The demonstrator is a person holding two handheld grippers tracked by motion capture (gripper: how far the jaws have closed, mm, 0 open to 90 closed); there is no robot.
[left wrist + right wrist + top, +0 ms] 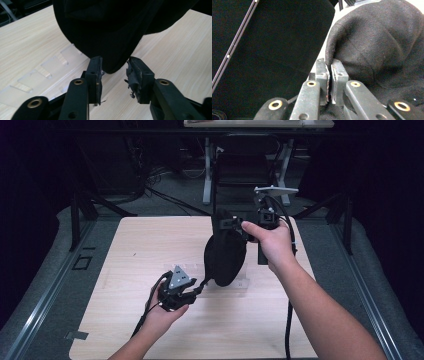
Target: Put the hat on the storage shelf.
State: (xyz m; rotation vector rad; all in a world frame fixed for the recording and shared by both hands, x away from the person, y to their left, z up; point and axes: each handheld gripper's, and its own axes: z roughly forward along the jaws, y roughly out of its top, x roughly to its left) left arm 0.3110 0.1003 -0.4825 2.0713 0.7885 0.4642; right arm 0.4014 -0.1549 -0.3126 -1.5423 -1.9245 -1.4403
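A black cloth cap point(225, 255) hangs above the wooden table point(145, 240). My right gripper point(232, 224) holds it from the top, its jaws pinched on the fabric's hem point(329, 62); in the right gripper view point(329, 75) the woven cloth point(374, 45) bulges to the right of the jaws. My left gripper point(199, 289) sits low at the cap's bottom end. In the left gripper view point(115, 75) its jaws stand apart with the cap's lowest tip point(112, 67) hanging between the worn pads point(133, 75), and no squeeze on the cloth shows.
A clear plastic slotted strip point(50, 65) lies flat on the table under the cap, also seen as the strip point(244, 283) in the high view. Grey floor surrounds the table; black stands point(75, 220) and a desk's white legs point(207, 175) stand behind.
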